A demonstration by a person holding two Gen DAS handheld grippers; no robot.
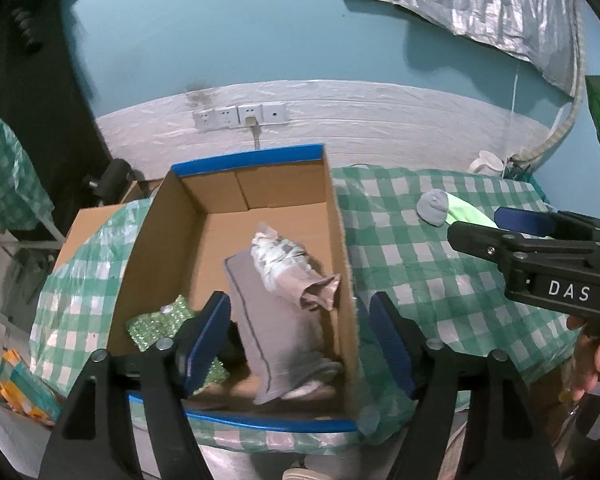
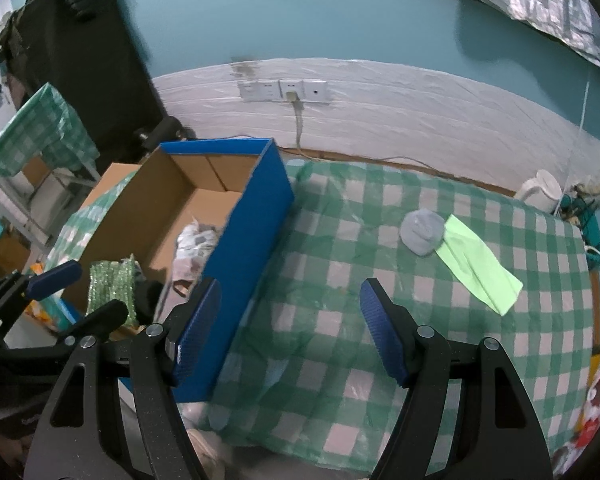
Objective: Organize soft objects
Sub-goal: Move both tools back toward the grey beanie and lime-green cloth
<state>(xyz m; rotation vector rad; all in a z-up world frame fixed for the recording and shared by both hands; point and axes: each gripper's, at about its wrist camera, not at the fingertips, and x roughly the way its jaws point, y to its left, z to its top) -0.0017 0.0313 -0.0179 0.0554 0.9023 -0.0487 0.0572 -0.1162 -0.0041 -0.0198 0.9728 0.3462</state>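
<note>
Both tools are empty with jaws wide apart — the left gripper [image 1: 300, 344] over the box [image 1: 260, 160], the right gripper [image 2: 290, 332] over the checked cloth [image 2: 340, 320]. The grey cloth [image 1: 276, 320] and sparkly green piece [image 1: 156, 320] lie inside. Farther off, a grey sock [image 2: 422, 232] and green cloth [image 2: 476, 264] wait — likely half done.

Both views carry a cool blue-green cast under soft indoor light, with dark vignetted corners and strong fisheye bowing at the edges; the hanging silvery foil sheet [image 1: 496, 8] casts a soft shadow on the teal painted wall [image 1: 220, 32], and the open blue-edged cardboard box [image 2: 256, 216] looks slightly motion-blurred
</note>
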